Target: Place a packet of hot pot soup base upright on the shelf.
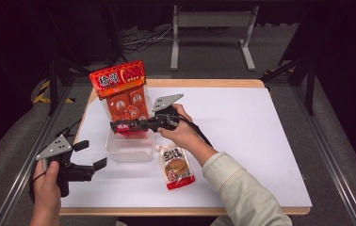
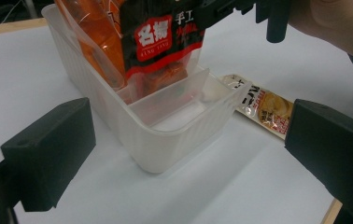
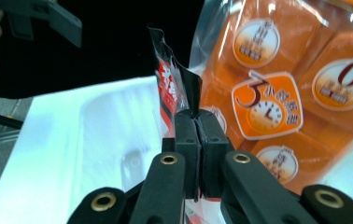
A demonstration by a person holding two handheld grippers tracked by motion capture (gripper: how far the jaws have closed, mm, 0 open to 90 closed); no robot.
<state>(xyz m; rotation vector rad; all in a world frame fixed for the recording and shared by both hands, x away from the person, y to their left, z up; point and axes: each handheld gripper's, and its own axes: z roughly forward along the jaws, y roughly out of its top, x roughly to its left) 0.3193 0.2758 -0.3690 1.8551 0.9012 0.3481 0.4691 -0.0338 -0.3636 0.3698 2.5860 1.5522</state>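
A clear plastic container [image 1: 130,149] [image 2: 165,149] [image 3: 114,135] with a divider stands on the white table. A tall orange-red bag [image 1: 122,92] [image 2: 95,37] [image 3: 277,93] stands upright in its far compartment. My right gripper [image 1: 119,125] [image 3: 197,126] is shut on the top edge of a red-and-black packet [image 2: 160,42] [image 3: 174,88], whose lower end hangs inside that compartment in front of the bag. The compartment nearer the left gripper holds nothing. My left gripper [image 1: 91,155] [image 2: 184,135] is open near the table's front left, facing the container, with nothing between its jaws.
A beige-and-red sauce packet [image 1: 177,167] [image 2: 263,109] lies flat on the table just right of the container. The table's left edge and a metal rail [image 1: 25,165] run beside the left hand. A white frame [image 1: 211,21] stands beyond the far edge.
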